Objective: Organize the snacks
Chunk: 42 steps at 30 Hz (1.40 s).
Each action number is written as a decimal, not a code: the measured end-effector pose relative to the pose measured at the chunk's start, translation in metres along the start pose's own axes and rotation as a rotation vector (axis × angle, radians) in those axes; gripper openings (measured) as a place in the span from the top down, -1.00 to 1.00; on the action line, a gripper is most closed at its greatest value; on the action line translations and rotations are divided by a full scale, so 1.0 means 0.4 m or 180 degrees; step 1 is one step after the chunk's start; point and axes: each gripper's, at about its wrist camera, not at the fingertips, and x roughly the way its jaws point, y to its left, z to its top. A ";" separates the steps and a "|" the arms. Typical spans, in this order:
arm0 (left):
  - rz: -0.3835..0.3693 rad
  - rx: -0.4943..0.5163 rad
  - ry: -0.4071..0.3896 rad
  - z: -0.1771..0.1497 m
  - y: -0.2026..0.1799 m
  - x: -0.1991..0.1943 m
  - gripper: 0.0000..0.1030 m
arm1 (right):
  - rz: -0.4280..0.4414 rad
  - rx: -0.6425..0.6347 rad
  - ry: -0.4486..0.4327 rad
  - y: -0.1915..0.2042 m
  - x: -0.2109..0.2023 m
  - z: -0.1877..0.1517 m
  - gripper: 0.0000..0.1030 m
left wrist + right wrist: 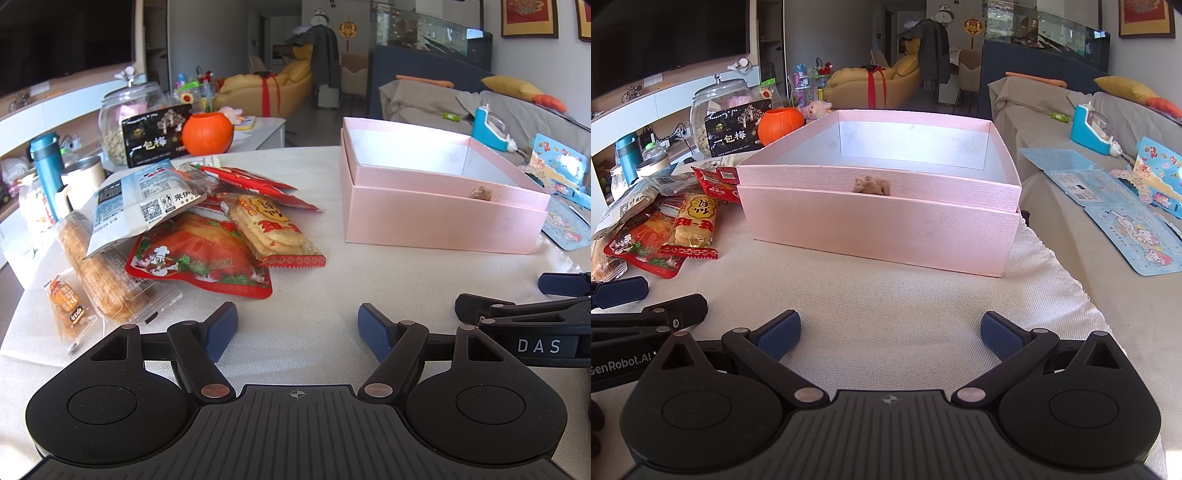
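Note:
A pile of snack packets lies on the cloth-covered table, left in the left wrist view: a rice cracker pack (272, 230), a red chicken pouch (199, 260), a white-blue bag (140, 203), red packets (243, 179), a long biscuit pack (99, 273) and a small orange pack (68, 306). The pile also shows in the right wrist view (665, 229). An open pink box (882, 221) stands ahead of my right gripper (890, 332) and right of the pile (436, 218). My left gripper (297, 328) is open and empty near the pile. My right gripper is open and empty.
A glass jar (125, 118), a black packet (157, 134), an orange pumpkin pot (208, 133), a teal bottle (46, 162) and a mug (83, 181) stand behind the pile. Blue sticker sheets (1126, 218) lie on the sofa to the right.

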 end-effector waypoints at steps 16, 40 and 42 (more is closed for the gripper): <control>0.0002 0.0004 0.0000 0.000 -0.001 0.000 -0.51 | 0.0002 0.0001 0.0000 -0.001 0.000 0.000 -1.00; -0.0098 -0.0398 -0.0127 0.069 0.250 -0.123 -0.42 | 0.0343 -0.0255 0.0476 0.017 0.034 0.078 -0.98; 0.0134 -0.0512 -0.0082 0.066 0.315 -0.129 -0.39 | 0.0554 -0.0189 0.0393 0.040 0.031 0.097 -0.91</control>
